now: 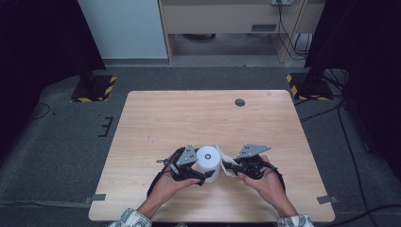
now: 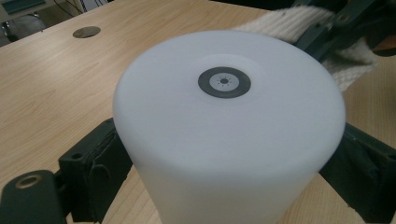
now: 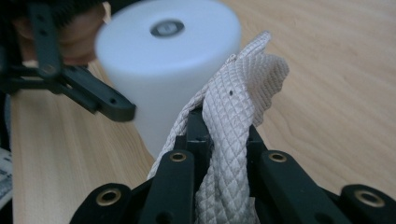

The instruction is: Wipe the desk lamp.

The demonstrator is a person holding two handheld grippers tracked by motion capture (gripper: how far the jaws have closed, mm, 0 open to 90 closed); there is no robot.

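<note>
- Standing upright near the counter's [image 1: 156,118] front edge, the white cylinder [image 1: 208,162] is clamped at its sides by the left hand-held gripper [image 1: 201,177].
- Just right of the cylinder, the right hand-held gripper [image 1: 231,169] pinches a woven cloth [image 3: 236,116] that touches the cylinder's wall; its diamond weave is clear in the right gripper view.
- On the cylinder's top sits a grey ring mark [image 2: 224,82]; no writing is readable.
- Both hands grip from below, palms turned inward.

The cylinder [image 1: 208,162] stands upright on the table [image 1: 189,118] near its front edge. The left gripper [image 1: 201,176] sits at its left, jaws on either side of it. The cloth [image 1: 227,161] lies just right, touching it, with the right gripper [image 1: 233,168] behind the cloth.
</note>
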